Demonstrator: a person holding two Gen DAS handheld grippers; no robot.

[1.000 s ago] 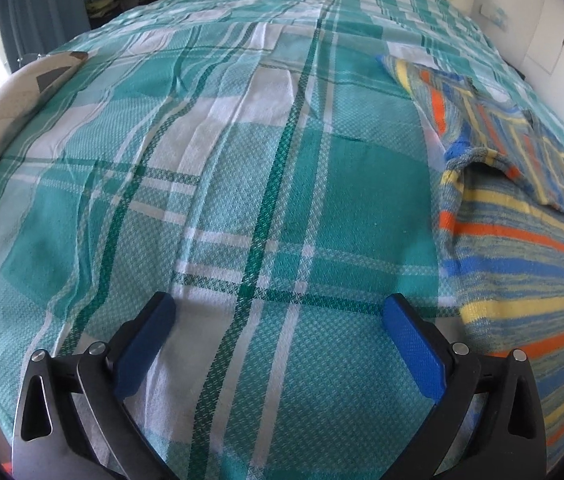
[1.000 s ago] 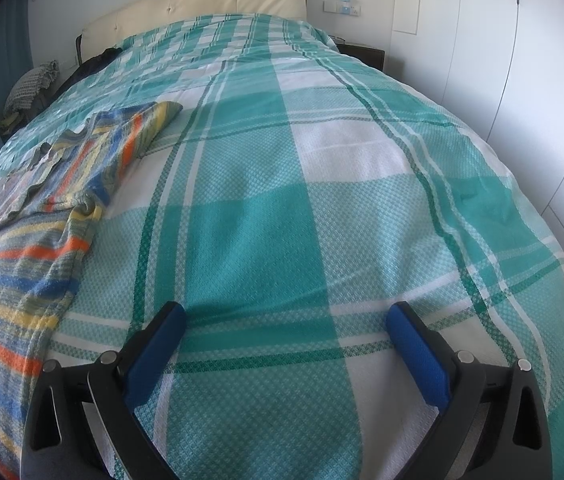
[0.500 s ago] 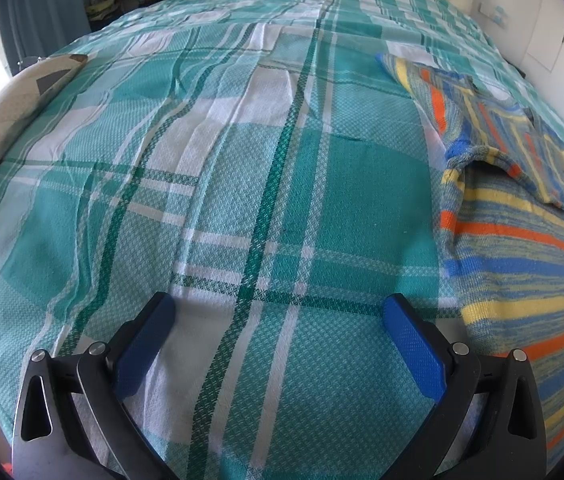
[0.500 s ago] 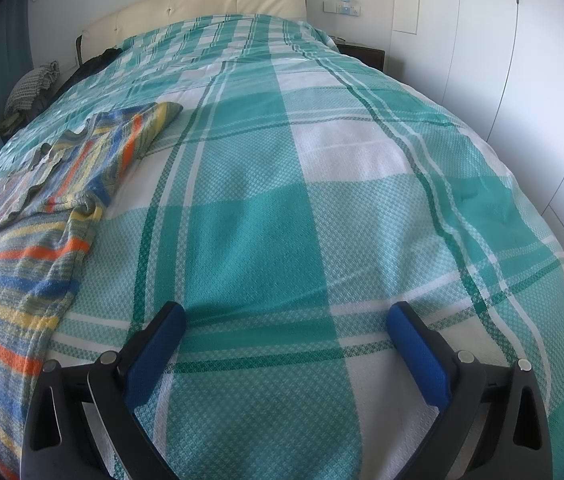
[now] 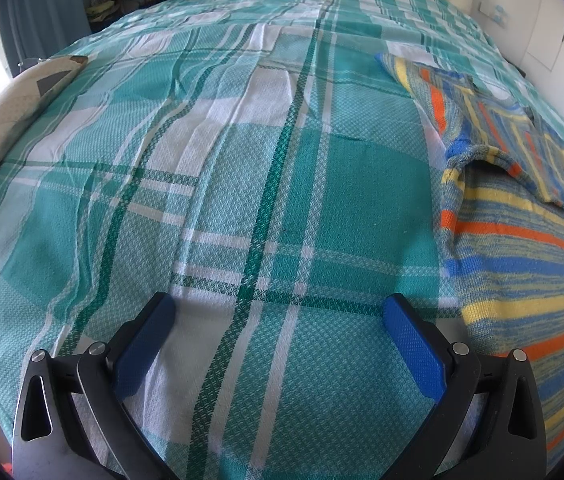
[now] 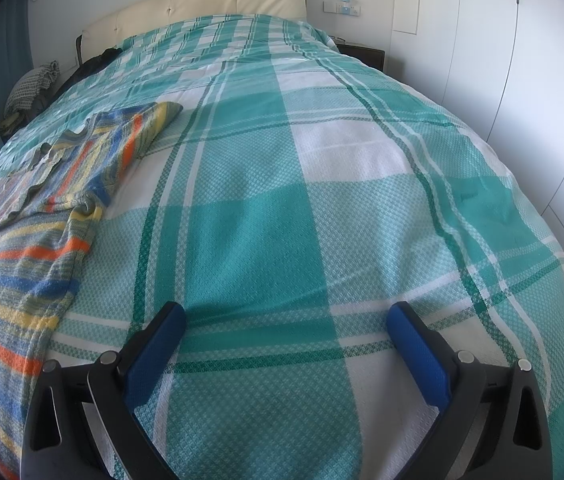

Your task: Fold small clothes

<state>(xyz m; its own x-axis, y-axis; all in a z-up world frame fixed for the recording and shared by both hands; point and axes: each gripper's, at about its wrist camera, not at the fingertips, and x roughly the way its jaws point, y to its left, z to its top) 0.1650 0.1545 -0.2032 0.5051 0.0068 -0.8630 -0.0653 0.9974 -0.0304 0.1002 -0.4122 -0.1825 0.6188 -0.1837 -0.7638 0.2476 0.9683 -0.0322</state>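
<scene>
Your left tongs (image 5: 278,314) and right tongs (image 6: 287,322) are spread, empty. The striped multicolour knit garment (image 5: 521,240) lies lengthwise along the bed, right of frame; only the right view shows the cream padded headboard (image 6: 202,4).

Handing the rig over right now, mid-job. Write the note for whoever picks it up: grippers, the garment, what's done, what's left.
Left gripper: jaws wide open, empty, over bare plaid bedspread, with the striped sweater off to its right.
Right gripper: jaws wide open, empty, over the bedspread, sweater to its left.
Sweater: lies spread on the bed between the two grippers, collar end toward the headboard. Part of the top looks turned over on itself; I cannot tell if that is a deliberate fold.
Done: no clear fold.
Left: grasp the sweater edges and fold it.
</scene>
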